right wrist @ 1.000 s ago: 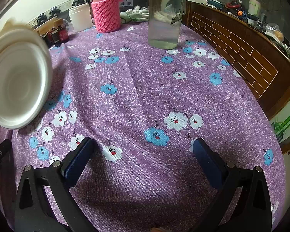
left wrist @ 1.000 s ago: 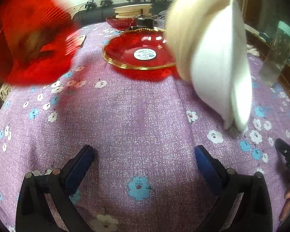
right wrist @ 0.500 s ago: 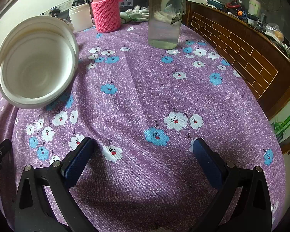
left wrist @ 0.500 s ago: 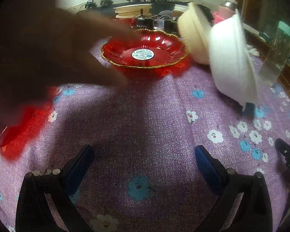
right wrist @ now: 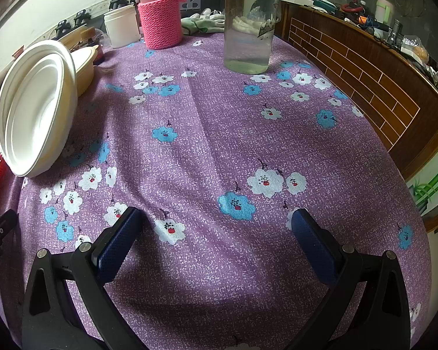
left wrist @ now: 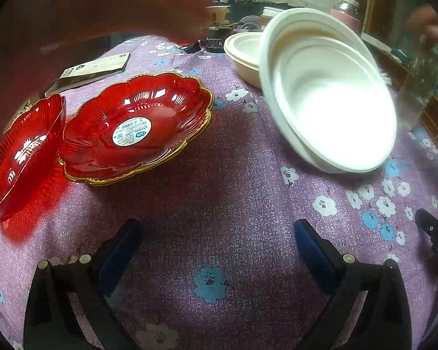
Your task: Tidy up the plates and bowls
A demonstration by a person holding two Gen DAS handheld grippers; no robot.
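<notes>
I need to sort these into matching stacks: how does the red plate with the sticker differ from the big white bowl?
The red plate is glossy, see-through red with a scalloped gold rim; the white bowl is matte, opaque, with a plain round rim. The plate is shallow and ribbed; the bowl is deeper and smooth. The plate has a round sticker at its centre; the bowl shows none. Both sit tilted on the purple floral cloth, insides facing the left camera.

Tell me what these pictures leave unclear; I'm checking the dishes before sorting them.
- Second red plate: cut off by the left edge of the left wrist view.
- Label on the red plate: print too small.
- Cream bowl: partly hidden behind the white bowl.
- Upper left of that view: covered by a blurred hand.
</notes>
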